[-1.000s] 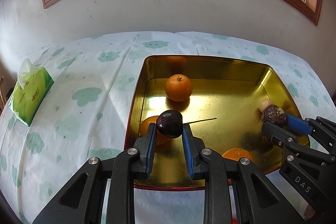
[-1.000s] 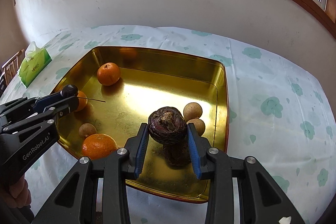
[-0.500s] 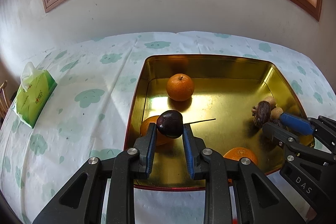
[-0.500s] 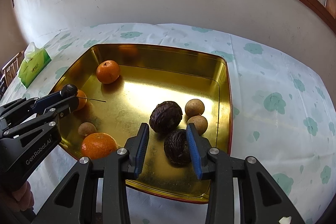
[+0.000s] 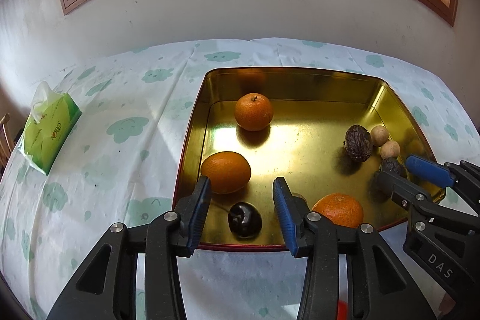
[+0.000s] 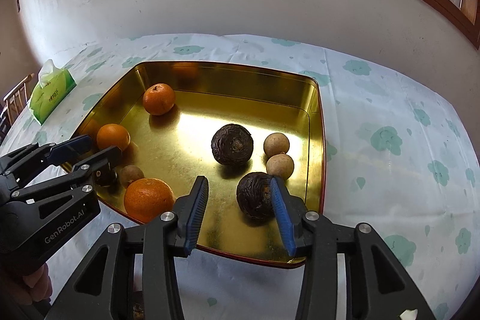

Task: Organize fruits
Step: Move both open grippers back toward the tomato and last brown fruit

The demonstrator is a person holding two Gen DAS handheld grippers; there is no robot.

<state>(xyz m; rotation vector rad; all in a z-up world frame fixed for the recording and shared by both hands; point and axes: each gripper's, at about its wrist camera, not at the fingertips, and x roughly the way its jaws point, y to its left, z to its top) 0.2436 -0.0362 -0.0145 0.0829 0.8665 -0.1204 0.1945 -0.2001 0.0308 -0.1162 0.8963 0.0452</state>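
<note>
- Left wrist view: the left gripper (image 5: 242,189) has just been opening; its blue-padded fingers (image 5: 200,207) stand released, apart from the glossy dark round cherry (image 5: 244,219), which lies on the floor of the shiny gold metal tray (image 5: 297,81) near the tray's near rim, between and below the fingers.
- Right wrist view: the right gripper (image 6: 238,191) has just been opening too, gripping nothing; the wrinkled dark brown passion fruit (image 6: 255,195) rests in the tray's near right part, close against the right finger, clear of the left one.
- A second wrinkled fruit (image 6: 232,144) lies farther into the tray.
</note>
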